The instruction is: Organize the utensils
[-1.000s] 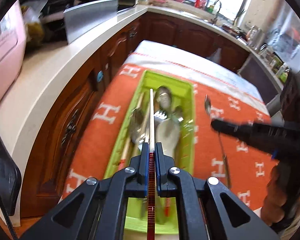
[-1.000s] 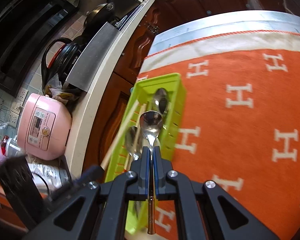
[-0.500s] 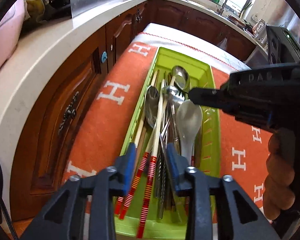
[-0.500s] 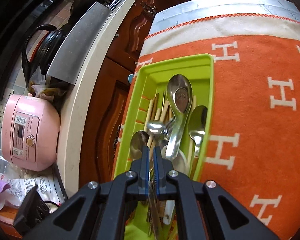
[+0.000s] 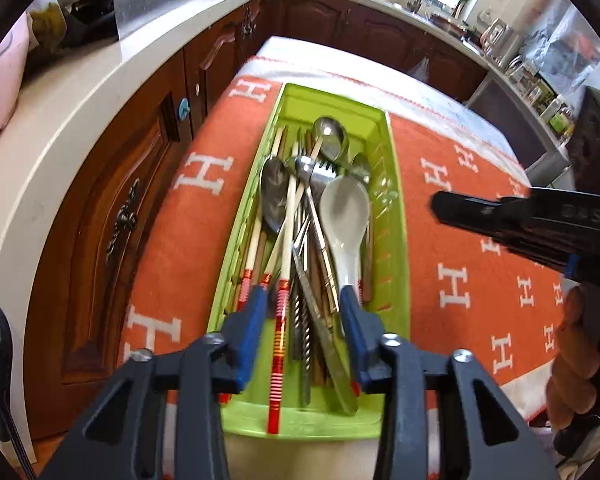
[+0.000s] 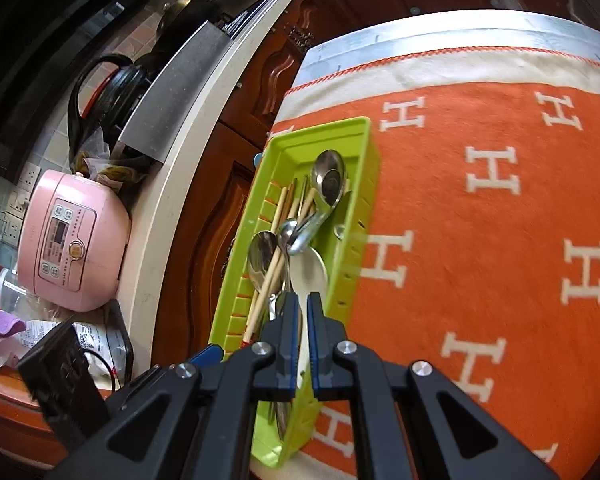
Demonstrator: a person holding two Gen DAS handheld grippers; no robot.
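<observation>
The utensils (image 5: 312,216) lie heaped lengthwise in a lime-green tray (image 5: 396,216) that sits on an orange blanket (image 5: 460,184) patterned with white H's, close to the blanket's edge beside the wooden cabinets (image 5: 112,184). In the pile I can make out steel spoons, a fork, a table knife, wooden chopsticks (image 5: 284,240) with red-banded ends, and a white ceramic spoon (image 5: 346,220) resting on top toward the right wall. I'd judge the metal pieces stiff, light and slick, apt to twist in a pinch unless taken across the flat of the handle; the chopsticks are thin and roll easily, so mid-shaft is the safer hold; the ceramic spoon is the one that could chip, best gripped on its handle and set down gently. Everything overlaps, so lifting one piece may drag its neighbours. The left gripper (image 5: 304,300) hangs low over the near end of the tray, pointing along it, its blue-padded fingers (image 5: 256,312) spread wide with nothing between them. The right gripper (image 6: 303,304) is off to the right of the tray, above the blanket and angled down toward the near end; its jaws stand slightly parted and seem empty, the ceramic spoon's handle showing in the gap below.
</observation>
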